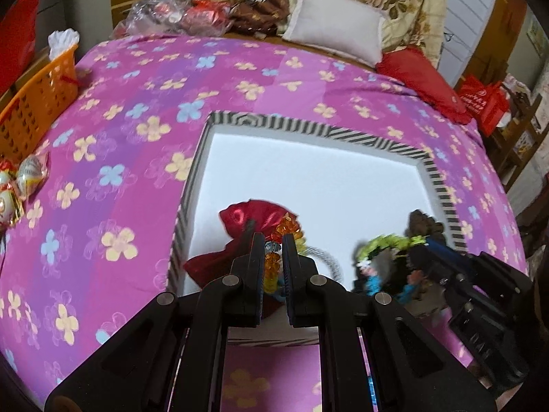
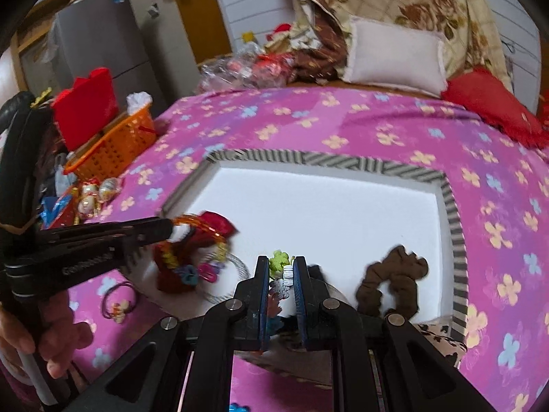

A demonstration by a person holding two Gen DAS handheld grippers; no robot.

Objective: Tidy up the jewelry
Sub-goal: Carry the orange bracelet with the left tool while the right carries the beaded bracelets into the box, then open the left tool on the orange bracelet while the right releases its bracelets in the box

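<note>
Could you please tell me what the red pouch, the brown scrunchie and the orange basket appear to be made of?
The red pouch looks like satin: glossy sheen, soft gathered folds. The brown scrunchie seems matte, ruffled fabric, probably over elastic. The orange basket looks like rigid moulded plastic, with a regular perforated lattice wall.

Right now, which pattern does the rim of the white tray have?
Black-and-white stripes on the tray rim; the right wrist view shows it best.

free: far half of white tray [image 1: 425, 167] | blocked: red pouch [image 1: 252, 216], brown scrunchie [image 2: 394, 276] near front
</note>
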